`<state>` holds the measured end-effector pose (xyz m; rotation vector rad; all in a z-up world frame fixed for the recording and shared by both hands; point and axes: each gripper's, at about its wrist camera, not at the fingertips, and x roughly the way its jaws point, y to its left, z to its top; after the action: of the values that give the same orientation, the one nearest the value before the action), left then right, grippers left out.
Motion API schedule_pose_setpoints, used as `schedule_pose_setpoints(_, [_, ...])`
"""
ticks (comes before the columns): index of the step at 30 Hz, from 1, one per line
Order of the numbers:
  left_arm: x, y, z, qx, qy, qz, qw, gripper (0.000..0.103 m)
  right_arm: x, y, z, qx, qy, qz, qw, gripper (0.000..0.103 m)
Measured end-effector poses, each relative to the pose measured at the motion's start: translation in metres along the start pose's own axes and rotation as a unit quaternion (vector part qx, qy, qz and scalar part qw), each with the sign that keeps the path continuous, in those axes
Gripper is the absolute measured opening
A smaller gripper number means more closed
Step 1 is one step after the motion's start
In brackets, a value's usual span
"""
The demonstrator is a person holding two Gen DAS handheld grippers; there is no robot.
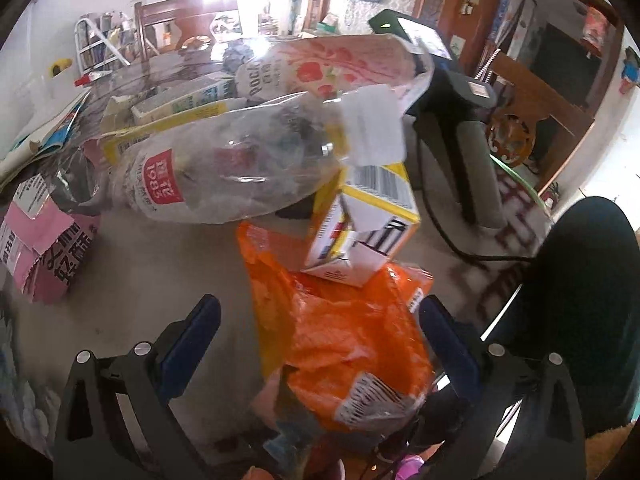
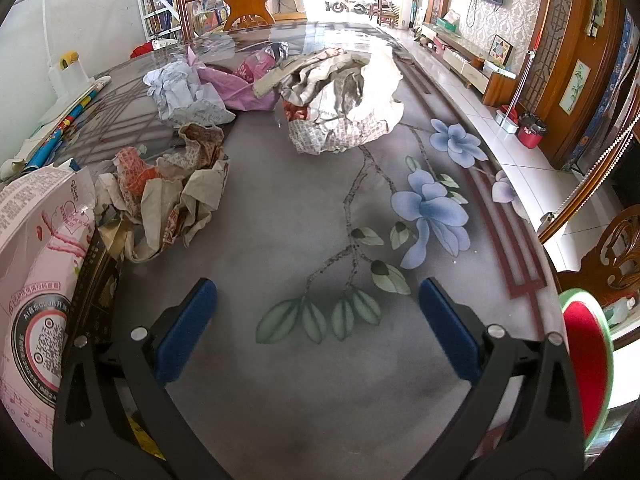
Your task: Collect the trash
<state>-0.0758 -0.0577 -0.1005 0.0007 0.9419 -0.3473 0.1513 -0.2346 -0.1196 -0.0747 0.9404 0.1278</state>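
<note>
Plainly somewhere in the gathering, to judge by how much litter lies loose on the table (image 2: 280, 360).

Left gripper (image 1: 320, 304): spread wide, clamping nothing, though a crinkled orange plastic bag (image 1: 352, 340) lies right between its fingers. Just ahead of it, a clear, dented plastic bottle (image 1: 224, 172) with a red label, lying on its side against a stiff yellow carton (image 1: 360, 232). Off to its left, a torn pink box (image 1: 40, 240).

Right gripper (image 2: 318, 284): likewise released and empty, over bare flowered cloth. Ahead and left of it, a crumpled brown paper (image 2: 168, 200); farther ahead, a big pale paper wad (image 2: 344, 100), soft and full of folds.

Probably calls next for a pinch on the bag: thin, slippery film, likely to bunch or slide, so a deep bite on a thick fold. Could roll, that bottle, if nudged.
</note>
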Motion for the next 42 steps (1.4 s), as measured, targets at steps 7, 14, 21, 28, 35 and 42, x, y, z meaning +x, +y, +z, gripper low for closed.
schedule_pose_setpoints(7, [0.012,0.013,0.001,-0.036,0.01,-0.003,0.9993,0.095,0.0,0.0,0.0,0.0,0.0,0.0,1.0,0.099])
schedule_pose_setpoints(14, [0.002,0.017,0.003,-0.053,-0.015,-0.016,0.9984,0.095,0.0,0.0,0.0,0.0,0.0,0.0,1.0,0.099])
schedule_pose_setpoints(21, [-0.009,0.01,0.005,-0.031,-0.04,-0.029,0.9983,0.095,0.001,0.002,0.005,-0.015,0.003,0.014,1.0,0.1])
schedule_pose_setpoints(28, [-0.015,0.005,0.011,-0.029,-0.058,-0.023,0.9976,0.095,-0.049,-0.035,0.016,0.008,-0.064,-0.013,0.998,0.1])
schedule_pose_setpoints(35, [-0.057,-0.009,0.023,0.009,-0.135,-0.021,0.9906,0.095,-0.173,-0.047,0.007,0.094,-0.182,-0.009,0.979,0.1])
schedule_pose_setpoints(42, [-0.1,0.002,0.082,0.007,-0.221,-0.005,0.9751,0.095,-0.229,-0.004,-0.018,0.089,-0.264,0.061,0.959,0.1])
